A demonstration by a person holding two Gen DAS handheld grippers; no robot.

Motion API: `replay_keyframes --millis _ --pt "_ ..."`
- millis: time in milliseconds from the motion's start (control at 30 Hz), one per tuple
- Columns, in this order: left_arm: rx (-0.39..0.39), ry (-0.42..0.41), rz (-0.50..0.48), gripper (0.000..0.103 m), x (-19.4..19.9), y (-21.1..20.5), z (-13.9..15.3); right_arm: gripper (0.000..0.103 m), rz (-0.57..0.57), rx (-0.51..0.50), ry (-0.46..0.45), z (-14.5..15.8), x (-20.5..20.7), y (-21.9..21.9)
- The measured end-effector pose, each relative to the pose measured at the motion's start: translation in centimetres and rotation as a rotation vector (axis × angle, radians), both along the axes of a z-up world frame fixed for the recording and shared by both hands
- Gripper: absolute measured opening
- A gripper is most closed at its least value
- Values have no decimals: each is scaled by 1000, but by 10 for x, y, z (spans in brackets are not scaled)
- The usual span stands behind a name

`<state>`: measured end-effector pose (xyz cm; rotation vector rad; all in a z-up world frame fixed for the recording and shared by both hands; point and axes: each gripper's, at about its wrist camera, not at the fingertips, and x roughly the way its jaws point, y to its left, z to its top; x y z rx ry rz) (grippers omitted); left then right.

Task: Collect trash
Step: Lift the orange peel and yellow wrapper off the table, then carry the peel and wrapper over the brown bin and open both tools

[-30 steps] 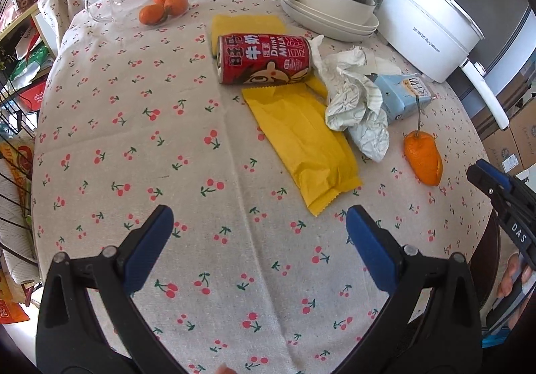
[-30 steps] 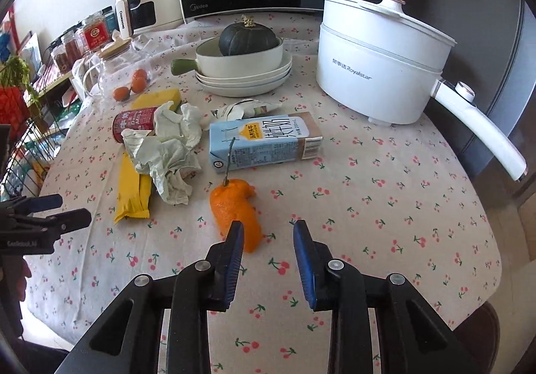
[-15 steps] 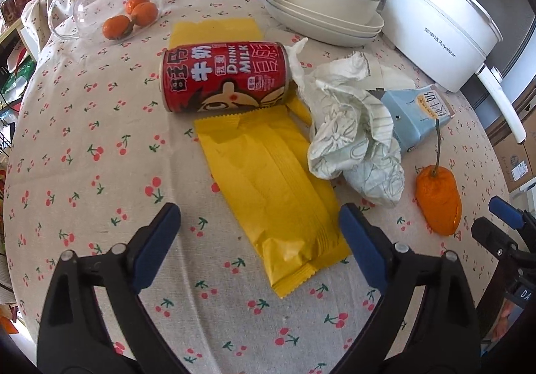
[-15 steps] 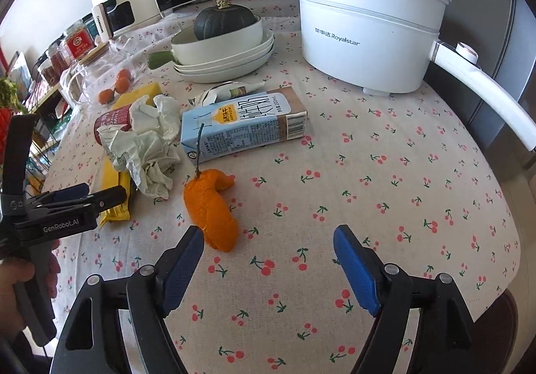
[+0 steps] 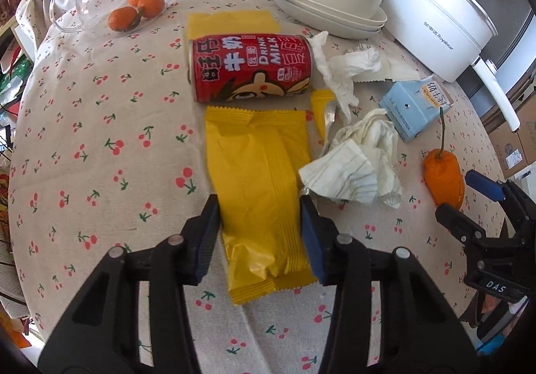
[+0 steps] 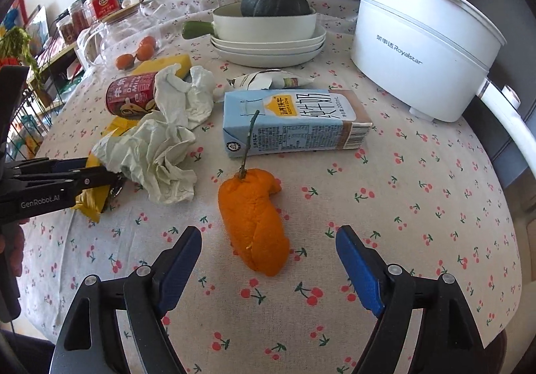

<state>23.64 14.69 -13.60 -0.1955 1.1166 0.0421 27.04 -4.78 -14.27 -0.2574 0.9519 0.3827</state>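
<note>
right gripper (image 6: 268, 260) low over the cherry-print tablecloth (image 6: 418, 206), jaws opening, blue pads either side of the near end of an orange peel (image 6: 254, 223) with a green stem, not touching it. just behind the peel, a blue milk carton (image 6: 294, 122) on its side. to the left, crumpled tissue (image 6: 157, 152), a red can (image 6: 130, 96), and the left gripper (image 6: 115, 178) closed on a yellow wrapper (image 6: 92, 201). farther back, 3 stacked plates (image 6: 268, 49) and a white pot (image 6: 422, 59).

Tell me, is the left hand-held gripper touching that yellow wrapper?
Touching. In the left wrist view the left hand-held gripper has its blue pads pressed against both edges of the yellow wrapper, pinching it on the table.
</note>
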Motion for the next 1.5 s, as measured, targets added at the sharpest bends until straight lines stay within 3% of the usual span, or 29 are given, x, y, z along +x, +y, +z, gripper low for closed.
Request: replay_keyframes --millis 200,300,400,467,533,767,967,1233,1500 --pt "-4 16 22 47 -19 19 1 81 30 -80 -29 -15 7 27" --pt "-8 19 36 47 -26 27 1 74 30 -92 -54 -19 8 34" --pt "-11 20 47 47 -31 35 2 53 26 -92 -68 -16 7 39" --pt "-15 17 58 47 -35 39 4 30 24 -66 -56 -12 4 37" --pt "-25 9 70 47 -40 44 8 26 6 -39 -45 -6 0 32" --pt "-85 -31 99 47 -64 55 26 23 -41 56 -27 19 -27 -4" --pt "-131 -88 71 47 -82 38 46 23 -66 96 -51 43 -59 -40" --pt "-142 -116 -53 47 -88 -22 56 23 -112 129 -70 64 -98 -100" --pt "-138 -103 -228 47 -84 -99 54 23 -255 136 -64 65 -131 -188"
